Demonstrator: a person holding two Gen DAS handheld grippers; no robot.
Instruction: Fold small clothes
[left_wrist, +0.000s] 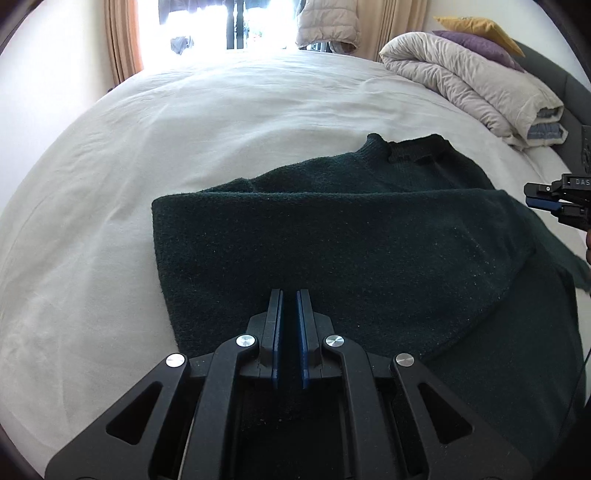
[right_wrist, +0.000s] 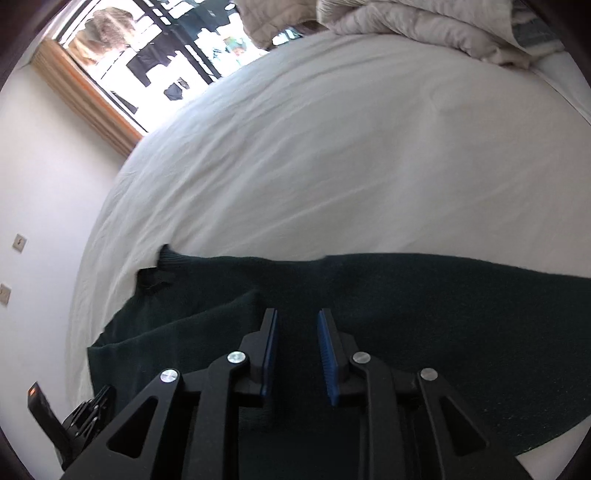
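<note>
Sweater (left_wrist: 354, 236), dark green and of a fuzzy knit, is seen lying on the white sheet of the bed (left_wrist: 184, 129), partly folded: one thick layer is laid across the body, with its folded edge running along the left side, and the ribbed collar (left_wrist: 406, 147) points toward the far end. In the right wrist view the collar (right_wrist: 162, 266) appears at the left, and the fabric spreads toward the right.

The left gripper (left_wrist: 289, 295) is held low over the near part of the folded layer; its jaws are nearly closed, a narrow gap being left, and nothing is pinched between them. The right gripper (right_wrist: 297, 317) is held above the cloth with its jaws spread apart and empty.

The knit is judged to be soft, limp and fairly thick, light enough to lift, with a surface unlikely to slip. A hold is best taken at a corner or along the hem edge, both layers being pinched together, since a grasp in the middle would likely bunch the fabric. A rolled duvet (left_wrist: 472, 81) lies at the far right.
</note>
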